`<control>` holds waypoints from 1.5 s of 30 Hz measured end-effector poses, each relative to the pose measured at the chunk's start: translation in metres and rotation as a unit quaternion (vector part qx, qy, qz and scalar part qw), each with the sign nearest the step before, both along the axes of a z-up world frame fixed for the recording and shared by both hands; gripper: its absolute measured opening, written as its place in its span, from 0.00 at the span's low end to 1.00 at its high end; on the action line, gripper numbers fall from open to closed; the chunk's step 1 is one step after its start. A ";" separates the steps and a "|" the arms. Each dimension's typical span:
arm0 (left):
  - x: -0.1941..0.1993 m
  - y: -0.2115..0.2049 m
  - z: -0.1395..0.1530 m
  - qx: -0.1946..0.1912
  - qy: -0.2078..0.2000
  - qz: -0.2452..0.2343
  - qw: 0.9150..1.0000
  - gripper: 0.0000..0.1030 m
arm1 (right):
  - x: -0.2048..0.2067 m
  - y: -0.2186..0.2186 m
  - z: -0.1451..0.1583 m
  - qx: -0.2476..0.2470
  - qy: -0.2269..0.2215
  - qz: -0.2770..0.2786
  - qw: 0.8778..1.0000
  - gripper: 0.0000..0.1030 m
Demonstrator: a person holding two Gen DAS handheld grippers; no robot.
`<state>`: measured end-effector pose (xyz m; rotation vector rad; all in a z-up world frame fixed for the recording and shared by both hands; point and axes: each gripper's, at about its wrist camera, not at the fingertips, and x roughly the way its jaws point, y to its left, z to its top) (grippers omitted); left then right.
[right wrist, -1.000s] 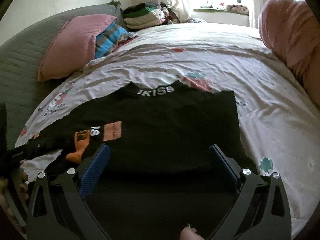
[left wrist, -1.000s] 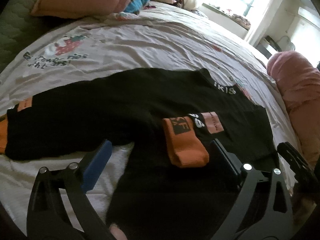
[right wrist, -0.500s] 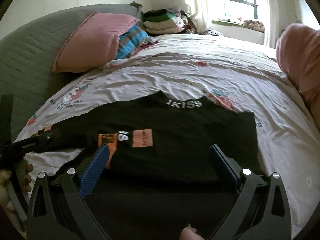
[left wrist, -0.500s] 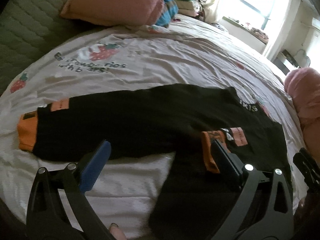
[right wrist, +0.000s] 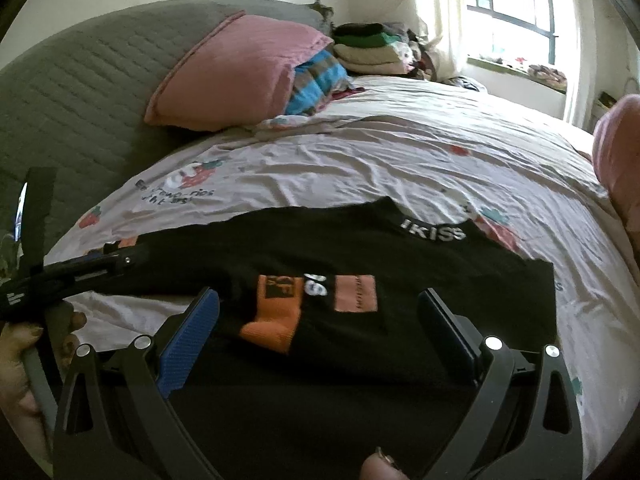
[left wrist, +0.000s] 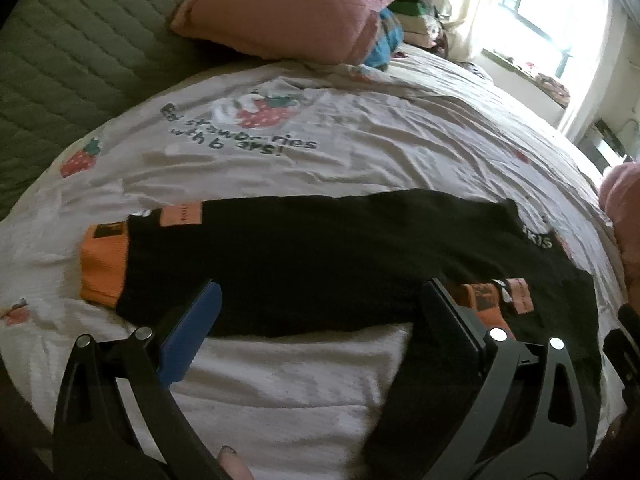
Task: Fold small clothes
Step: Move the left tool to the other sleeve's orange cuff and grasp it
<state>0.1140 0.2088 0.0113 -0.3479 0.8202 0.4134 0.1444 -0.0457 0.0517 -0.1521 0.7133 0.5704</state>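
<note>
A black long-sleeved top [left wrist: 320,256] [right wrist: 360,256] lies flat on the bed, collar lettered "IKISS" [right wrist: 434,234] at the far side. One sleeve stretches out to the left and ends in an orange cuff [left wrist: 105,270]. The other sleeve is folded over the body, its orange cuff [right wrist: 276,322] [left wrist: 482,306] lying on the black cloth. My left gripper [left wrist: 320,292] hovers open over the stretched sleeve, nothing between its fingers. My right gripper [right wrist: 318,300] hangs open above the folded cuff, also holding nothing. The left gripper [right wrist: 120,262] shows at the left of the right wrist view, held by a hand [right wrist: 24,352].
The bedsheet [left wrist: 320,144] is pale with strawberry prints and lettering. A pink pillow [right wrist: 232,72] leans on the grey quilted headboard [right wrist: 80,80], with striped cloth and a stack of folded clothes [right wrist: 372,50] behind. A pink cushion [right wrist: 618,160] sits at the right, a window beyond.
The left gripper has swung left, from over the folded orange cuff to over the outstretched sleeve. The right view has drifted left slightly. The top has not moved.
</note>
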 end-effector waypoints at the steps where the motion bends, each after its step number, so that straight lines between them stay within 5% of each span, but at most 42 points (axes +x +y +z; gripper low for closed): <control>1: -0.001 0.002 0.000 -0.001 0.000 0.003 1.000 0.91 | 0.000 0.003 0.001 0.001 0.000 0.003 1.000 0.96; 29: -0.039 0.118 -0.019 -0.010 0.034 0.171 0.985 0.91 | -0.004 0.101 0.000 -0.005 0.012 0.110 0.994 0.96; 39: -0.033 0.146 -0.046 -0.039 0.064 0.185 0.980 0.91 | -0.011 0.117 -0.009 -0.004 0.021 0.126 0.992 0.96; 42: -0.029 0.150 -0.057 -0.041 0.077 0.182 0.980 0.84 | -0.011 0.116 -0.013 -0.001 0.028 0.124 0.992 0.96; 45: -0.028 0.153 -0.060 -0.024 0.082 0.189 0.978 0.62 | -0.012 0.113 -0.016 0.003 0.034 0.120 0.992 0.96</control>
